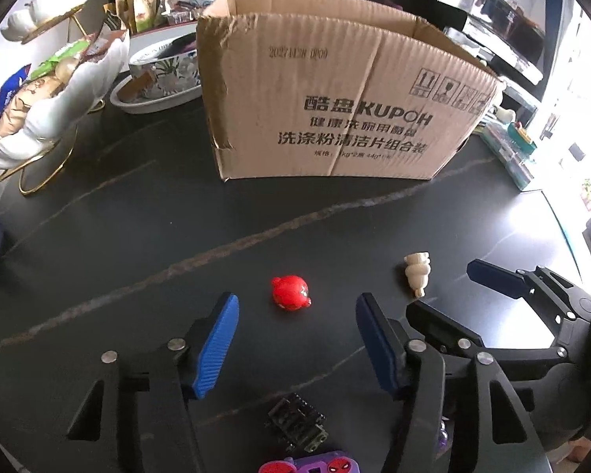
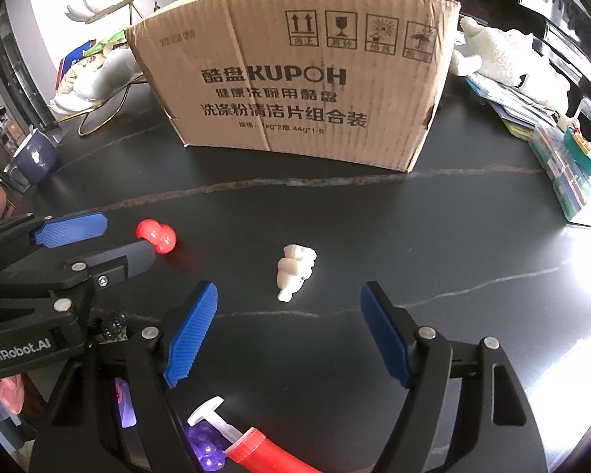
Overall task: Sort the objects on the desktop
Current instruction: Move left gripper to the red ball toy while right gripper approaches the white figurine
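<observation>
A small red round toy (image 1: 291,293) lies on the dark table (image 1: 118,236), just beyond and between the blue pads of my left gripper (image 1: 297,298). The pads stand apart from it on both sides, so that gripper is open. A white ribbed figure (image 2: 295,270) lies on its side ahead of my right gripper (image 2: 289,287), which is open with nothing pressed. The left gripper (image 2: 130,236) also shows at the left of the right wrist view, beside the red toy (image 2: 157,234). An open cardboard box (image 1: 335,98) stands behind both toys.
A black gadget (image 1: 297,423) and a purple Spider-Man toy (image 1: 315,465) lie under the left gripper. A red tube (image 2: 256,449) lies near the right one. A mug (image 2: 35,157), a white snack stand (image 1: 59,98), a plush (image 2: 504,55) and stacked boxes (image 2: 563,165) ring the table.
</observation>
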`<state>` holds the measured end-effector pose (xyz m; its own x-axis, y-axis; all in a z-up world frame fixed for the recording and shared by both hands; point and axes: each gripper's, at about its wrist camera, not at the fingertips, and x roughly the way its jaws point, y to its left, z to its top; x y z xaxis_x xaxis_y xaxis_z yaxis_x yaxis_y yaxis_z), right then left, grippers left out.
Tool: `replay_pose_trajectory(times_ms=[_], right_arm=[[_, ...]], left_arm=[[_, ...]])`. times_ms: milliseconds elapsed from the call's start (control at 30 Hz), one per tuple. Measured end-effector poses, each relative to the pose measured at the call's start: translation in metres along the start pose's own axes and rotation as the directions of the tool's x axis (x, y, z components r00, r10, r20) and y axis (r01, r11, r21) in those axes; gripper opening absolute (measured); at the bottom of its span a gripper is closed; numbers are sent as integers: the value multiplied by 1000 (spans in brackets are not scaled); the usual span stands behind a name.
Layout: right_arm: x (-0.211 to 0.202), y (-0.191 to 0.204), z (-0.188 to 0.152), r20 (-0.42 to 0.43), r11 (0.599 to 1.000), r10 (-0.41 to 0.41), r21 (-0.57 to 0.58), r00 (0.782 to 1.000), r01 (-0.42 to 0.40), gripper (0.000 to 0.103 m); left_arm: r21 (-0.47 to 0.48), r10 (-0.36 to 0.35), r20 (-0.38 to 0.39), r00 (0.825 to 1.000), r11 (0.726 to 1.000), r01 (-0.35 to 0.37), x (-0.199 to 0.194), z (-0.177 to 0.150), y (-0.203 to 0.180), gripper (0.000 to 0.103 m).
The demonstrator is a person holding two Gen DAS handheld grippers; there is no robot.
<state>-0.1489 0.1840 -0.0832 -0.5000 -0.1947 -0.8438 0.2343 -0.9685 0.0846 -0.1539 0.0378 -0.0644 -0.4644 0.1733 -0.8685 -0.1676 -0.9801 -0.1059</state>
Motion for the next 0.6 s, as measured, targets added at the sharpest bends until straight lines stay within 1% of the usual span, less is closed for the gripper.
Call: replay_pose_trajectory(times_ms=[100, 167, 233, 467, 600], right_arm=[[5, -2, 0, -9, 1000, -5, 6, 1000, 5, 72], [6, -2, 1, -10, 1000, -10, 4, 1000, 10, 71], [8, -2, 1, -12, 1000, -10, 1, 1000, 10, 70], [16, 0, 3, -21, 1000, -16, -16, 1000, 15, 63], [20, 2, 3, -24, 1000, -19, -25, 1000, 19, 57]], left_arm=[[-2, -6, -17, 1000, 1000, 6, 7, 2, 0, 49], [-12, -15, -32, 999, 1000, 15, 12, 4, 1, 39], [-24, -24, -45, 999, 999, 23, 16, 5, 4, 34], [-37, -34, -80, 996, 999, 31, 30, 5, 9, 30], [-30, -34, -95, 995, 999, 31, 36, 3, 10, 30]])
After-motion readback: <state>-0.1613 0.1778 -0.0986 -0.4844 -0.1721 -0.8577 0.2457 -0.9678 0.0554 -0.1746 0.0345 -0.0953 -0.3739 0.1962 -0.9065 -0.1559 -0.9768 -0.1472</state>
